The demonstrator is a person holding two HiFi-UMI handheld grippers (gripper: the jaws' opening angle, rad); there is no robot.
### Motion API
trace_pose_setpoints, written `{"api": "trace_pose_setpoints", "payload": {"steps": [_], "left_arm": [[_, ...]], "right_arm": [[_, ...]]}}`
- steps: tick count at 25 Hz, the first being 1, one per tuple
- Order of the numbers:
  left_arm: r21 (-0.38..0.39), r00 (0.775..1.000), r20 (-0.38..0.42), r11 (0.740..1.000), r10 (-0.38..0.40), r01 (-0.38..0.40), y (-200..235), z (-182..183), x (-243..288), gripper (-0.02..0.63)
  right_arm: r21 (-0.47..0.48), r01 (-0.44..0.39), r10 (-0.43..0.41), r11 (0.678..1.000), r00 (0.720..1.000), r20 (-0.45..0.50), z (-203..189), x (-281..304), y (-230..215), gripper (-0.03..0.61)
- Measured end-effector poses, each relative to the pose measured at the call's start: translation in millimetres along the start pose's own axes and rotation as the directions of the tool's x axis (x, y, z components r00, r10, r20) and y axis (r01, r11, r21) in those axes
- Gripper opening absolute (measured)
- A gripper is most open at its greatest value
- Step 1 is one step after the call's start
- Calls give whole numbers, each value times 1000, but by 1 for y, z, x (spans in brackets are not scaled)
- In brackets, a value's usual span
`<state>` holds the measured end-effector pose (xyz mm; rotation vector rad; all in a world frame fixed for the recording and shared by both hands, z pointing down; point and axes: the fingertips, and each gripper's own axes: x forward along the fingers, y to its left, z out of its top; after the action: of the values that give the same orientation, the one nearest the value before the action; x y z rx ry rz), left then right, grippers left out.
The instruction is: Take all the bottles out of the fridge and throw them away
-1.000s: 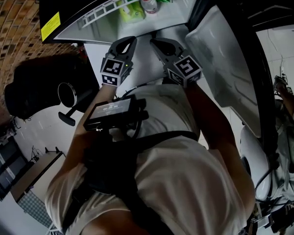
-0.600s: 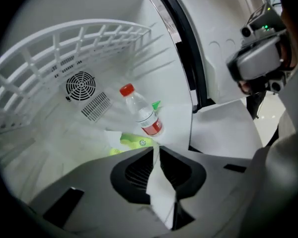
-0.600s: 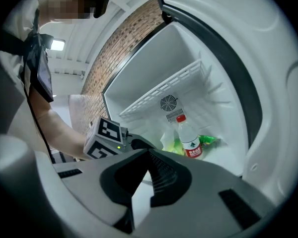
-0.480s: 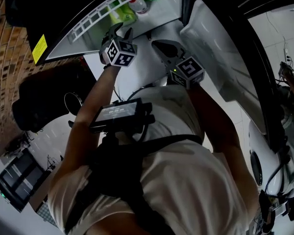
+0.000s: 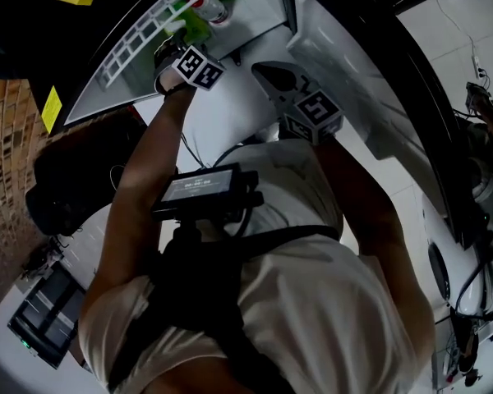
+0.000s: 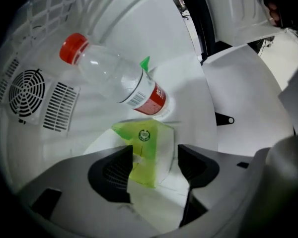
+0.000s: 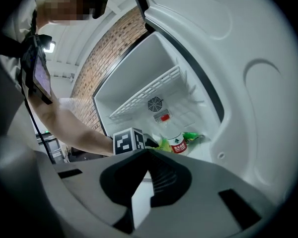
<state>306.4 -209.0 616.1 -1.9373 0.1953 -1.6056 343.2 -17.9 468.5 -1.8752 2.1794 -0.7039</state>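
On the white fridge floor (image 6: 223,98) lies a clear bottle (image 6: 114,81) with a red cap and red label. In front of it sits a crumpled green bottle (image 6: 146,148). My left gripper (image 6: 155,151) reaches into the fridge; its jaws have just been opening and stand open on either side of the green bottle without pressing it. A second green bottle (image 7: 193,135) lies behind the clear one (image 7: 177,143). In the head view the left gripper (image 5: 172,48) is inside the fridge. My right gripper (image 5: 269,71) hangs outside, shut and empty (image 7: 148,151).
A white wire shelf (image 5: 148,31) spans the fridge above the bottles. The open fridge door (image 5: 361,97) stands at the right. A fan grille (image 6: 26,90) sits in the back wall. A brick wall (image 5: 8,130) and dark gear are at the left.
My left gripper has gone from in front of the chest up into the fridge, rolled, and its jaws went from shut to open around the green bottle. The right gripper has barely shifted.
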Motion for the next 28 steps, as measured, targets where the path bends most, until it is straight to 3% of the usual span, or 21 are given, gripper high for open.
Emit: {"api": "trace_pose_setpoints", "payload": {"steps": [1, 2, 4, 7, 11, 16, 21, 28], "left_arm": [[6, 1000, -1, 1000, -5, 5, -1, 0, 2, 273], [9, 1000, 3, 1000, -8, 8, -2, 0, 2, 203], [2, 1000, 20, 1000, -18, 18, -4, 1, 2, 127], [-27, 998, 48, 999, -27, 29, -5, 2, -3, 52], [-77, 995, 93, 996, -25, 32, -1, 3, -19, 29], [-201, 978, 207, 977, -29, 71, 2, 14, -59, 28], [-317, 933, 354, 930, -66, 186, -7, 19, -106, 29], [-410, 834, 549, 852, -56, 326, -13, 13, -168, 29]], "right_arm": [[2, 3, -3, 1000, 1000, -1, 0, -1, -1, -12], [4, 6, -6, 1000, 1000, -1, 0, -2, -2, -12], [8, 10, -10, 1000, 1000, -1, -1, -3, -5, -12], [10, 11, -11, 1000, 1000, -1, -1, -2, -7, -12], [5, -2, 2, 1000, 1000, -3, 1, 3, -4, -12], [-9, -29, 29, 1000, 1000, -5, 2, 9, 5, -12], [-21, -43, 43, 999, 999, -7, 0, 9, 11, -12], [-55, -55, 54, 997, 998, -13, 7, 8, 23, -12]]}}
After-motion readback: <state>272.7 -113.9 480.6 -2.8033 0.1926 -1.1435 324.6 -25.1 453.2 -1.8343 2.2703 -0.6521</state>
